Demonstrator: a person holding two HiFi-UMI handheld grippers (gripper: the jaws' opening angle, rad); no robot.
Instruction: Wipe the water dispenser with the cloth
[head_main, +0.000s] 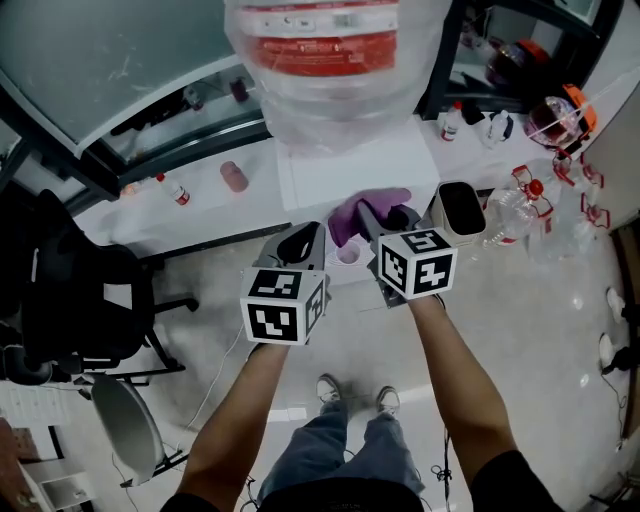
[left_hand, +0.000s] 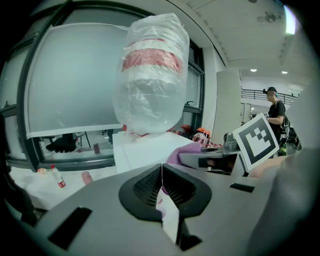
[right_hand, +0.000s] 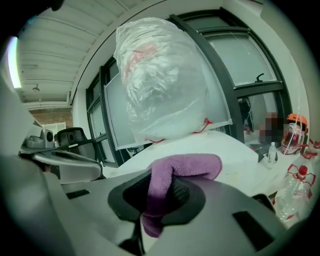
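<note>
Several clear bottles (head_main: 520, 205) sit right of the water dispenser (head_main: 340, 170).

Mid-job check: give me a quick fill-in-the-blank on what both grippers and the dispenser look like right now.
The right gripper is shut on a ____ cloth.
The left gripper, jaws together, holds ____.
The bottle on the water dispenser is wrapped in clear ____.
Missing words: purple; nothing; plastic.

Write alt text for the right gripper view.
The right gripper is shut on a purple cloth, in front of the white water dispenser. Its bottle, wrapped in clear plastic, rises behind against dark-framed windows.
</note>
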